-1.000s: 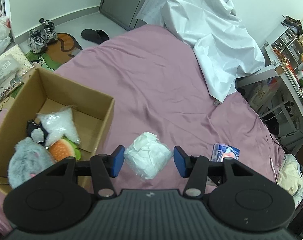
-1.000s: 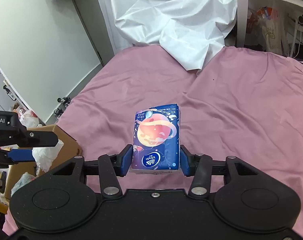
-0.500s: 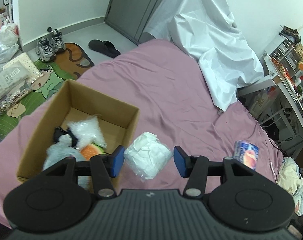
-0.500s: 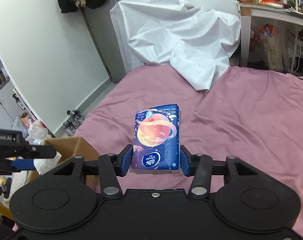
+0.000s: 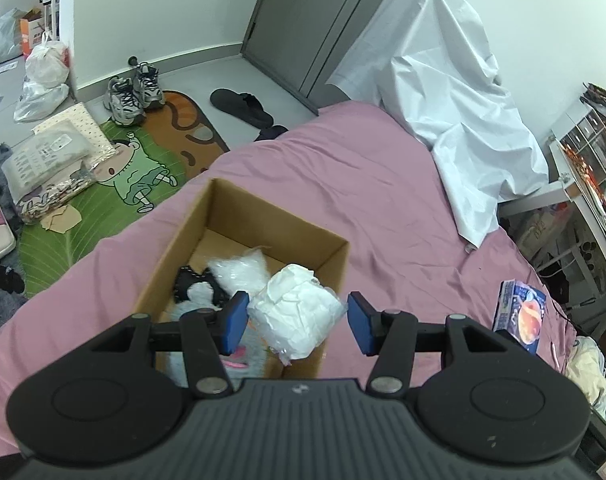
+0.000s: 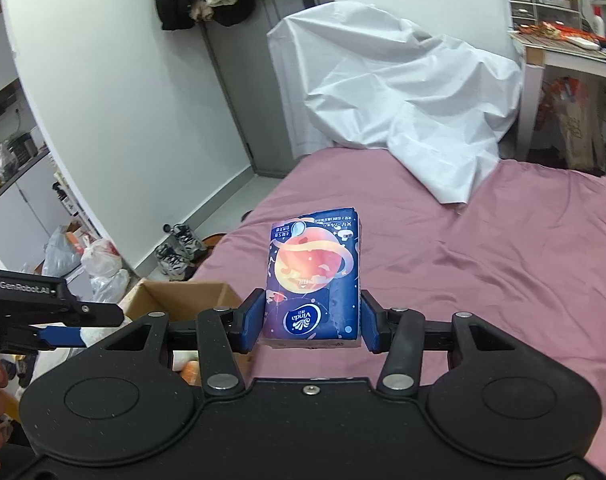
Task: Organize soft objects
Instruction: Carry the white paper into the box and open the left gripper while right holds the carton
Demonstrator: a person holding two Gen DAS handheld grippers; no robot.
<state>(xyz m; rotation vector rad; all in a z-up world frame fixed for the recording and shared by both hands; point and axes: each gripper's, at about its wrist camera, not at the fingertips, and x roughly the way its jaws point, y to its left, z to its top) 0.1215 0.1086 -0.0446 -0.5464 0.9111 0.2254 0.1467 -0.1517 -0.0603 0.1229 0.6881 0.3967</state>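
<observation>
The left gripper (image 5: 297, 322) is holding a white wad (image 5: 295, 316) wrapped in clear plastic; its left pad is touching the wad, while a narrow gap is showing at the right pad, so whether the grip is firm is hard to tell. The wad is hanging over the near right corner of an open box (image 5: 335, 258) that is sitting on the pink bed (image 5: 343, 184). Inside the box, a grey plush (image 5: 245, 354) is lying nearest, with a black-and-white plush (image 5: 193, 284) and a clear bag (image 5: 243, 270) lying behind it.

The right gripper (image 6: 310, 322) is clamping a blue tissue pack (image 6: 313, 276) by its lower sides, both pads pressing against it, and is holding it upright above the bed, off to the right of the box (image 6: 175, 300).

Farther back, a white sheet (image 5: 443, 92) is draping over the bed's far end. On the floor to the left, sneakers (image 5: 133, 92) and a slipper (image 5: 241, 106) are lying by a cartoon mat (image 5: 115, 184).
</observation>
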